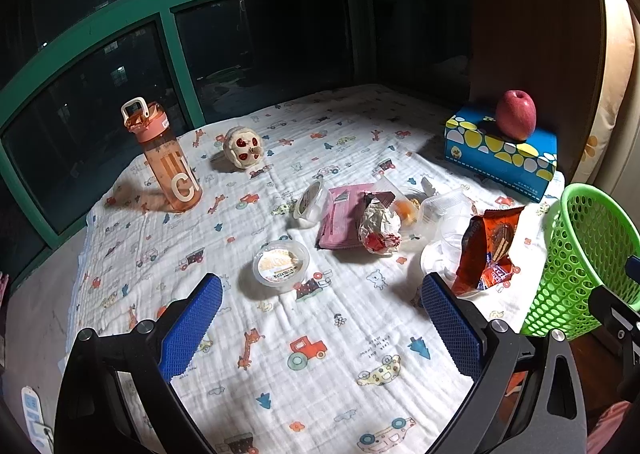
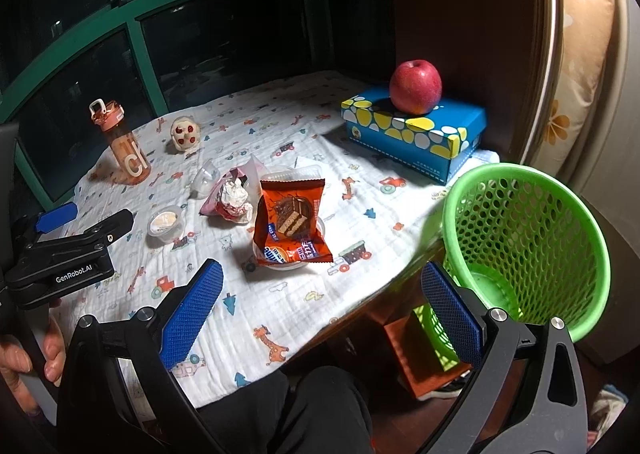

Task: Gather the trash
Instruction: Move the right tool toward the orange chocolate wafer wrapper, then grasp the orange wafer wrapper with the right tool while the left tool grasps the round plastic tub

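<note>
A printed cloth covers the table, with the green basket off its right edge, the trash pile mid-cloth, and the left gripper and right gripper both spread wide, holding nothing.

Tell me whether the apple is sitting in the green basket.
No. The apple sits on top of the blue tissue box, apart from the green basket.

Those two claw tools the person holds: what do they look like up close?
Each gripper, left and right, has two black metal arms with silver bolts, ending in blue pads with a fine dimpled texture. The left one's black body reads "GenRobot.AI" in white. A bare hand grips its handle.
</note>
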